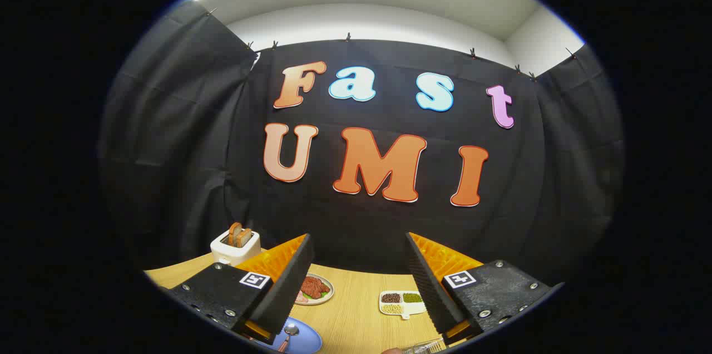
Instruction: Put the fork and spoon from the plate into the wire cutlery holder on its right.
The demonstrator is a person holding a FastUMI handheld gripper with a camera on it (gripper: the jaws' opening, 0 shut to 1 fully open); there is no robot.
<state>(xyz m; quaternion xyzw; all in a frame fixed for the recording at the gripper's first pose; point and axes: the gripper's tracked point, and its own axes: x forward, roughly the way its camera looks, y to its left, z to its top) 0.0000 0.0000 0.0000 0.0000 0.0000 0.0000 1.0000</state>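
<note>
Gripper view: looks forward along the 2 fingers, out over a wooden bench toward the black cloth wall of the booth.
Gripper (pixel 356 287): released, jaws spread wide, nothing between the fingers; both black fingers are raised above the bench and touch nothing.
Left finger (pixel 286 287): black ribbed pad with an orange backing, a small square marker on its mount.
Right finger (pixel 431 287): same build, also carrying 1 square marker.
Bench (pixel 356 315): light wood grain, running between the fingers and beyond them.
Blue plate (pixel 303 340): lies low beside the left finger, partly covered by it, close under the camera.
Spoon (pixel 289 334): rests on the blue plate, its bowl pointing away from the camera and its reddish handle toward it; the handle end is cut off from sight.
Fork: cannot tell where it lies.
Wire cutlery holder (pixel 425 347): only a sliver of something shiny and wire-like shows just below the right finger; I cannot tell more of it.
Food plate (pixel 314 289): pale round dish with red pieces and some green, beyond the blue plate, touching the left finger's inner edge in this picture.
Bean tray (pixel 401 304): white, with 3 compartments of dark, green and pale grains, just inside the right finger.
Toaster (pixel 235 247): white, 2 slices standing in it, beyond the left finger near the wall.
</note>
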